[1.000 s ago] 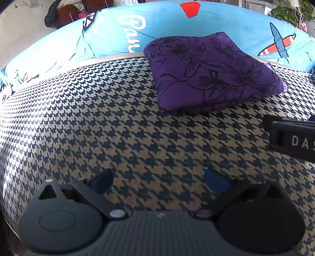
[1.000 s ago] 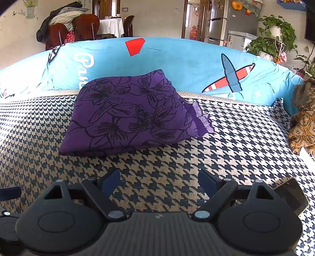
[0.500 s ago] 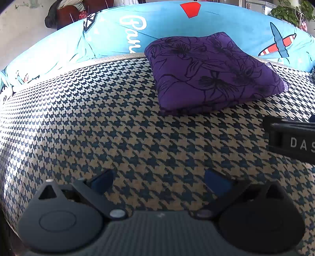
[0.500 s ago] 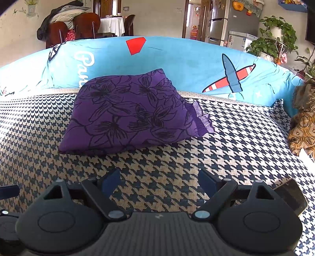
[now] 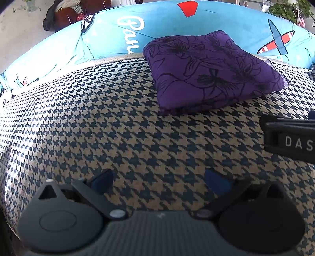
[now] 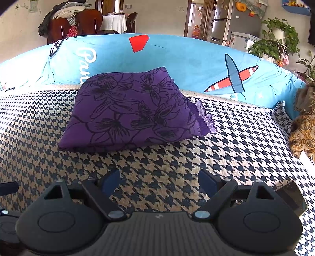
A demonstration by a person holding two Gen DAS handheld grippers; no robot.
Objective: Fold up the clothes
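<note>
The purple cloth (image 6: 130, 110) is lying folded against the blue cushion (image 6: 177, 59). The left gripper (image 5: 157, 181) and right gripper (image 6: 157, 179) are hanging apart, empty, nearer than it. Snagging its loose frill could undo the fold.

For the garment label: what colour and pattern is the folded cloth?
Purple with black flower outlines, clearest in the right wrist view: folded cloth.

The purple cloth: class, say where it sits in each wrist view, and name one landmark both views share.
Left wrist view: the purple cloth lies folded in the upper right, on the houndstooth cover.
Right wrist view: it lies in the upper middle, slightly left of centre, on the same cover.
Shared landmark: the red patch on the blue sheet behind the cloth.
</note>
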